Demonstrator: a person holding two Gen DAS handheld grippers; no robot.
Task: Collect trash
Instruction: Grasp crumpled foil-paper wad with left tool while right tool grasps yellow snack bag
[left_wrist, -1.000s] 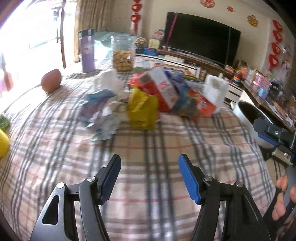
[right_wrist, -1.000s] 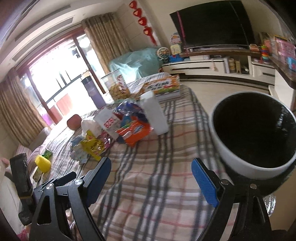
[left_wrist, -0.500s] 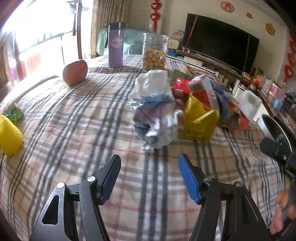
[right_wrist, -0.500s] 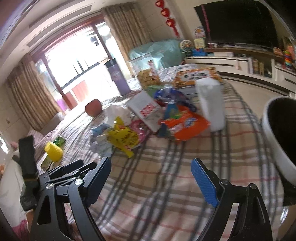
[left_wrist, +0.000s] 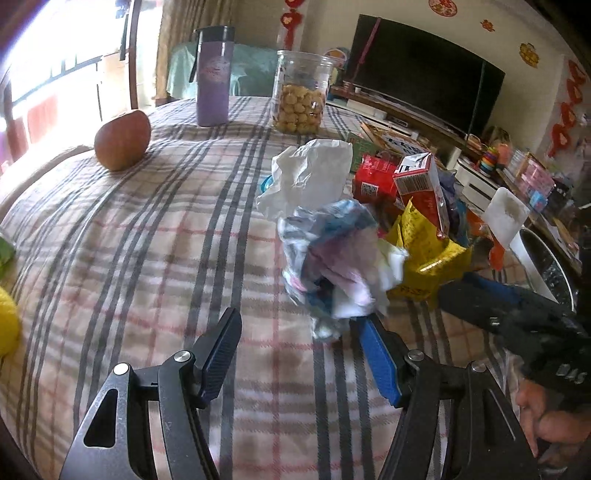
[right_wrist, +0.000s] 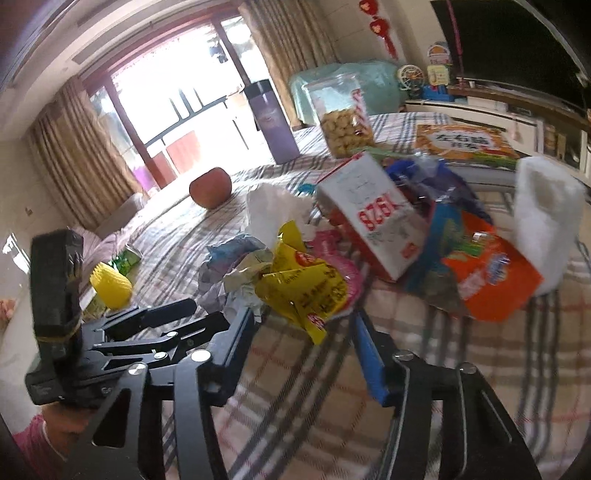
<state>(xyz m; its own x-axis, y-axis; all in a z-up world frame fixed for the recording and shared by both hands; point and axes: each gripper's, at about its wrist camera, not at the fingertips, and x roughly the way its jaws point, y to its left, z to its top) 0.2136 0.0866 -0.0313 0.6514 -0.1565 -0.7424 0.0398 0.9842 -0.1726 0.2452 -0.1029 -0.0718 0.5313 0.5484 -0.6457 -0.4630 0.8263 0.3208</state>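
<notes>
Plaid desk (left_wrist: 155, 236) | trash pile (right_wrist: 351, 254) all uncollected | left claw (left_wrist: 301, 354) wide open, empty, at crumpled wrapper (left_wrist: 332, 266) | right claw (right_wrist: 306, 347) open, empty, at yellow bag (right_wrist: 306, 284) | no pick done.

left gripper (left_wrist: 301, 347) and right gripper (right_wrist: 306, 339) side by side, low, both with jaws spread wide, nothing between fingers.

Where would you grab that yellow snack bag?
Probably by the crumpled top edge of the yellow snack bag: it sticks up thin and floppy. Come from the near side with the right gripper, its jaws open, since cartons crowd behind it.
</notes>
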